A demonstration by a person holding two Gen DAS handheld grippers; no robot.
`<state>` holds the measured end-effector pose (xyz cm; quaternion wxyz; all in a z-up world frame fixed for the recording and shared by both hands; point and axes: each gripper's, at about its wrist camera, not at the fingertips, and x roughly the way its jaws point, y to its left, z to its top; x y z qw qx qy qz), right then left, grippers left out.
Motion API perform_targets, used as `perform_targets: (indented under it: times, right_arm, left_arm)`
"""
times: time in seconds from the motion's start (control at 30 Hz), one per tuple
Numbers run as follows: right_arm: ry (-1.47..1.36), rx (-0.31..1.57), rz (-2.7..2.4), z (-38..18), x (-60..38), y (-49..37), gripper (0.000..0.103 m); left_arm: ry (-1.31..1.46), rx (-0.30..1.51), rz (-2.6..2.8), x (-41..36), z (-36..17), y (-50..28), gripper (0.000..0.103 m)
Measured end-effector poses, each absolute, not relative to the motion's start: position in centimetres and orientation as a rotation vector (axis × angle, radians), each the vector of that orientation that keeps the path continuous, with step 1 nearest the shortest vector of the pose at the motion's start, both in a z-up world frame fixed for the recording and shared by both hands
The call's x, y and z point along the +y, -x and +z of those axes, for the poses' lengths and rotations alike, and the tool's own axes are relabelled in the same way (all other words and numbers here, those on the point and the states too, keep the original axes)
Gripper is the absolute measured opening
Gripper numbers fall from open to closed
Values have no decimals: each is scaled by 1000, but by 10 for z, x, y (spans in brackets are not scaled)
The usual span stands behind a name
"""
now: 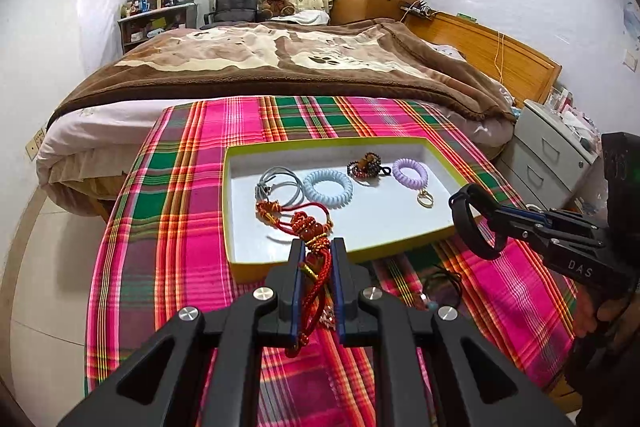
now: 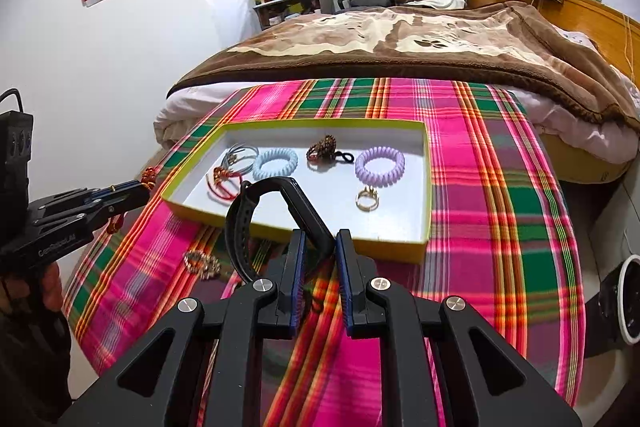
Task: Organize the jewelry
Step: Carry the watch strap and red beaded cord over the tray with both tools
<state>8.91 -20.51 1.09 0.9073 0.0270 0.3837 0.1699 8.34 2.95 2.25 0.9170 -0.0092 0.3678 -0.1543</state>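
In the left wrist view the left gripper [image 1: 317, 251] sits at lower centre, its jaws clenched on a red cord [image 1: 314, 259]; the cord's knotted end trails forward over the near rim of the tray [image 1: 240, 211], its tassel hanging below the jaws. The right gripper [image 1: 494, 217] enters from the right edge of that frame, jaws grasping a black band [image 1: 466, 223] that loops up over the tray's right corner; a hand [image 1: 592, 311] holds its grip at lower right.

In the right wrist view the same band [image 2: 240, 227] curves left and up from the jaws at lower centre, over the tray's near wall [image 2: 380, 247].

The tray lies on a plaid cloth [image 1: 168, 211] covering the worktop, mid-frame in both views; inside it lie, from left to right, grey ties [image 1: 276, 183], a blue coil [image 1: 328, 187], a beaded piece [image 1: 366, 165], a purple coil [image 1: 410, 169], and, nearer the right corner, a gold ring [image 1: 425, 198].

On the cloth in front of the tray rests a beaded bracelet [image 2: 202, 263], lower left of the right wrist view; a dark cord [image 1: 440, 285] lies right of the left jaws. A bed [image 1: 280, 59] fills the background.
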Motion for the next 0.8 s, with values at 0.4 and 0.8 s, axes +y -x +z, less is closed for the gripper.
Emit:
perform_targets:
  times: [0.4,0.8]
  right_arm:
    - [-40,836,311,4,-195,-133,16]
    - [-18,908,283,-23,-185,-166,16]
  left_arm:
    - [41,792,-327,41,22,-129,13]
    - [64,854,-365,32,6,-179,13]
